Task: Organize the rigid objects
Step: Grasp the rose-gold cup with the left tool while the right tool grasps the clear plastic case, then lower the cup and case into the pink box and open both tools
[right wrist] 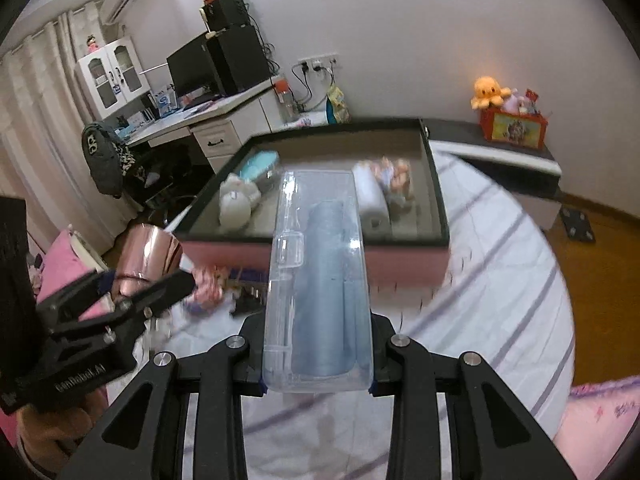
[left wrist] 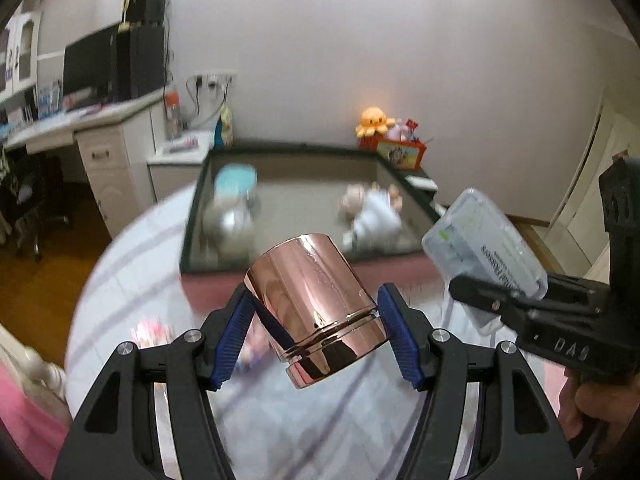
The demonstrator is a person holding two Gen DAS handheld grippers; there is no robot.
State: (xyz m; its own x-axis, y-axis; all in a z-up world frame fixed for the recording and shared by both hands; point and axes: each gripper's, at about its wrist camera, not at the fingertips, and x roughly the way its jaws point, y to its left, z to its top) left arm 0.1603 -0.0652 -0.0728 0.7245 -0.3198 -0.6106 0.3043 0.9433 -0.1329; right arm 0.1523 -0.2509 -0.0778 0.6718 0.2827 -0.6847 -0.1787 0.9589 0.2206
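White striped bedding [right wrist: 500, 280] spreads beneath a dark-rimmed tray [right wrist: 434, 184] that lies ahead, with soft toys [right wrist: 236, 200] and a paper roll [right wrist: 372, 200] in it, all blurred. Held above the bed, the clear plastic case [right wrist: 320, 280] points its long axis away toward the tray, the right gripper [right wrist: 318, 384] pinching its near end. Just beside it, the left gripper [left wrist: 316, 340] clamps a rose-gold metal cup [left wrist: 316, 300], tilted, apparently wider end downward.

One rose-gold cup [left wrist: 316, 304], one clear case [right wrist: 320, 280], one tray [right wrist: 312, 236], two tongs.
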